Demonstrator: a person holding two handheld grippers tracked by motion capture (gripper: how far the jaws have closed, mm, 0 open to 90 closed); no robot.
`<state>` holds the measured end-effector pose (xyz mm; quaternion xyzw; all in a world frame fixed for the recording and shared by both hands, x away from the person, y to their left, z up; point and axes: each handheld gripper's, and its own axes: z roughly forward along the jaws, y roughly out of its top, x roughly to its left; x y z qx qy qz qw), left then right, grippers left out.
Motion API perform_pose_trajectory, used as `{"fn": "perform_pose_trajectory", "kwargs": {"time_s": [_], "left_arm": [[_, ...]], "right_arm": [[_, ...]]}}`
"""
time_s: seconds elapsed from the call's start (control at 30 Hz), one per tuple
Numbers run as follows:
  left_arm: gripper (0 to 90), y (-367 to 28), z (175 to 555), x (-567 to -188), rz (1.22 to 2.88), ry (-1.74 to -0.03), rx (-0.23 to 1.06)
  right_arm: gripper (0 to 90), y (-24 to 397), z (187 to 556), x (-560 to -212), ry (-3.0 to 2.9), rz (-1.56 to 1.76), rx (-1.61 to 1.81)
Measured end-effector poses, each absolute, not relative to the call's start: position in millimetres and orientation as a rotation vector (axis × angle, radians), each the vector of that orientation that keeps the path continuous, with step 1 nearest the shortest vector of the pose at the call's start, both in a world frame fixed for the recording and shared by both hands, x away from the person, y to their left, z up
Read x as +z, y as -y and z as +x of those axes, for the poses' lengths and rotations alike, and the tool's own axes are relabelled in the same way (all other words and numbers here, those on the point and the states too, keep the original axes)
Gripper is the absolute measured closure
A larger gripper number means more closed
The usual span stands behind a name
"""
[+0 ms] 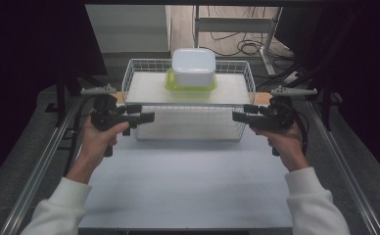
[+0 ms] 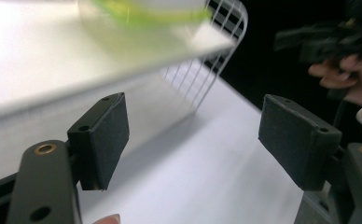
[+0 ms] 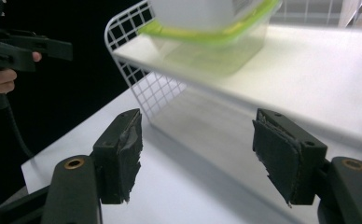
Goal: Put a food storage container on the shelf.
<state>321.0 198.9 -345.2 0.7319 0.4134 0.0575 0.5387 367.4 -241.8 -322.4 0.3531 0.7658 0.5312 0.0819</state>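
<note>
While the person's left hand (image 1: 96, 139) and right hand (image 1: 285, 142) hold them just above the white table (image 1: 188, 191), both grippers point inward at the two ends of a white wire basket (image 1: 129, 73). The left gripper (image 1: 146, 117) sits at the basket's left front corner; its own view shows the jaws spread wide with only bare table and the basket's mesh between them, nothing held and nothing touched, and one pad (image 2: 105, 140) faces the gap. The right gripper (image 1: 238, 117) mirrors it at the basket's right front corner, its jaws likewise wide apart and empty, with a worn pad (image 3: 123, 156) on one side. From above, each gripper's tips lie just beside the wire frame; whether they touch it cannot be told.

Inside the basket a white shelf (image 1: 149, 88) spans the upper level. On that shelf, toward the back and near the middle, stands a clear container with a green rim (image 1: 190, 87), and a white tub (image 1: 193, 66) rests on top of it. The right gripper view shows this stack (image 3: 212, 32) blurred, above the shelf edge.
</note>
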Motion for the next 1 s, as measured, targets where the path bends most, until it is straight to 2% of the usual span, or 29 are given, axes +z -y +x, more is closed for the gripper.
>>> {"fn": "perform_pose_trajectory", "kwargs": {"time_s": [0.23, 0.43, 0.53, 0.77, 1.0], "left_arm": [[22.3, -202, 291, -406, 1.775, -1.054, 0.081], [22.7, -204, 278, -446, 1.817, -1.104, 0.056], [23.4, -206, 274, -451, 1.823, -1.11, 0.074], [23.3, -205, 272, -452, 1.829, -1.11, 0.109], [22.8, -205, 272, -457, 1.865, -1.13, 0.149]], "right_arm": [[32.6, 246, 328, -369, -2.312, 1.03, 1.521], [32.2, 255, 311, -411, -2.353, 1.072, 1.481], [32.4, 260, 306, -433, -2.361, 1.114, 1.463], [31.7, 265, 303, -439, -2.364, 1.115, 1.449], [22.7, 265, 304, -443, -2.37, 1.126, 1.448]]}}
